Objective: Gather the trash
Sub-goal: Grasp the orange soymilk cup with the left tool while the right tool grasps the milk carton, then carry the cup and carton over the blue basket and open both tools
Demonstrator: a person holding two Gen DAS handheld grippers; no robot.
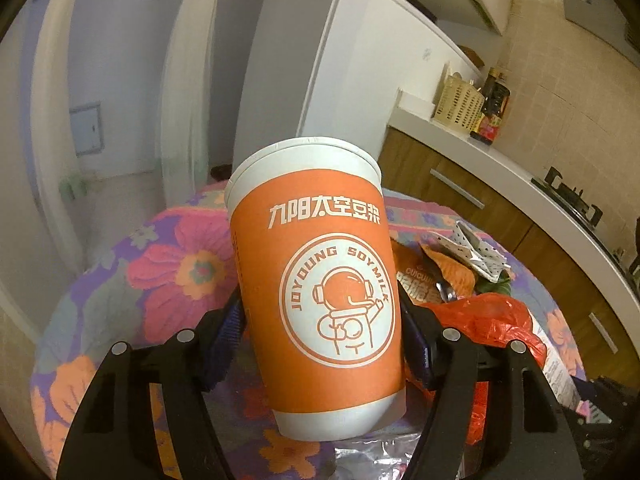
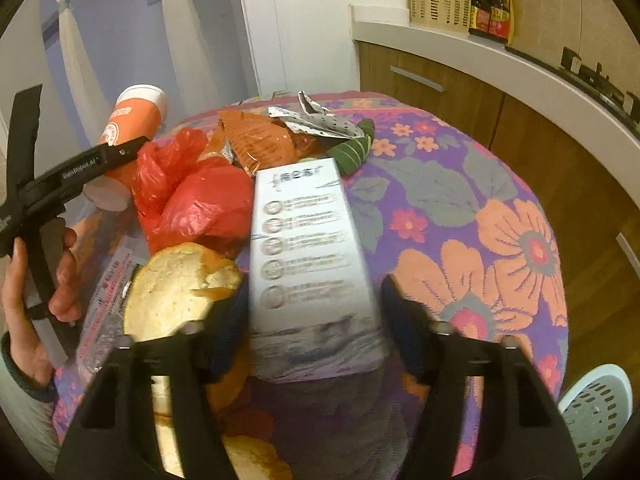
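My left gripper (image 1: 320, 320) is shut on an orange and white soymilk paper cup (image 1: 320, 280) and holds it tilted above the flowered table (image 1: 160, 264); the cup also shows in the right wrist view (image 2: 128, 132). My right gripper (image 2: 314, 304) is open, its fingers on either side of a long white printed box (image 2: 308, 248) that lies on the table; the pads stand apart from the box. Beside the box lie a red plastic bag (image 2: 192, 200), a bitten bread roll (image 2: 176, 288), an orange snack wrapper (image 2: 256, 140) and a dotted paper wrapper (image 2: 316, 120).
A kitchen counter (image 2: 480, 56) with wooden cabinets runs along the right, bearing a basket (image 2: 438, 0) and sauce bottles (image 2: 492, 4). A pale plastic basket (image 2: 596, 412) sits low at the right. A green striped item (image 2: 352, 152) and a clear printed bag (image 2: 108, 308) lie on the table.
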